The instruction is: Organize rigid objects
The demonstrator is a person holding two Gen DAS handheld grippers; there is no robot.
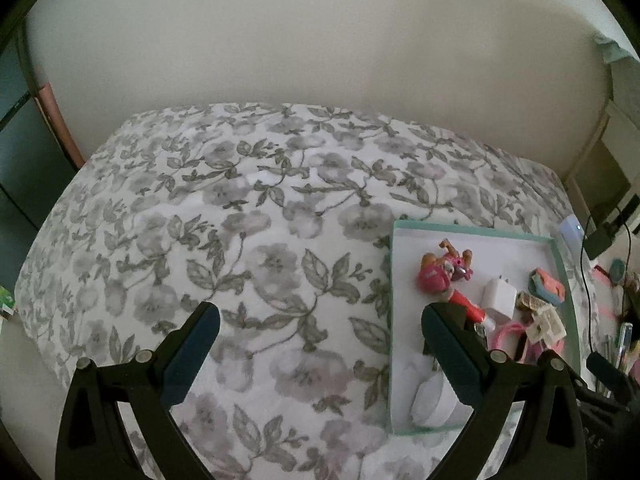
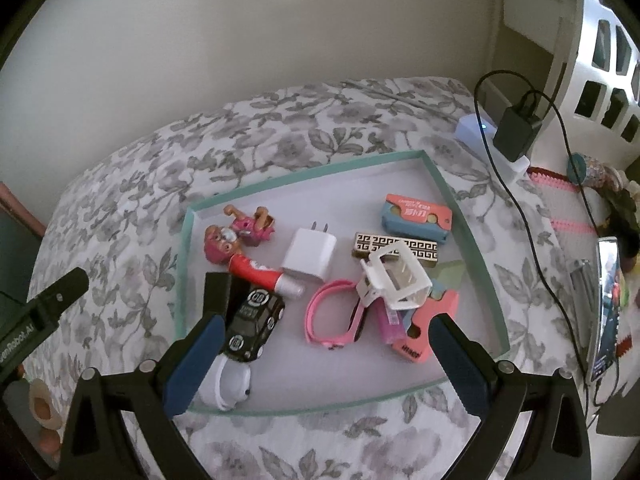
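A shallow white tray with a teal rim lies on the floral bedspread and also shows in the left wrist view. In it lie a pink toy figure, a white plug charger, a red tube, a black toy car, a pink strap, a white hair claw, a patterned bar, a blue and orange case and a white round object. My right gripper is open and empty over the tray's near part. My left gripper is open and empty over the bedspread, left of the tray.
The floral bedspread covers the bed. Right of the tray are a black adapter with a cable, a white device, a phone and pink items. A pale wall stands behind the bed.
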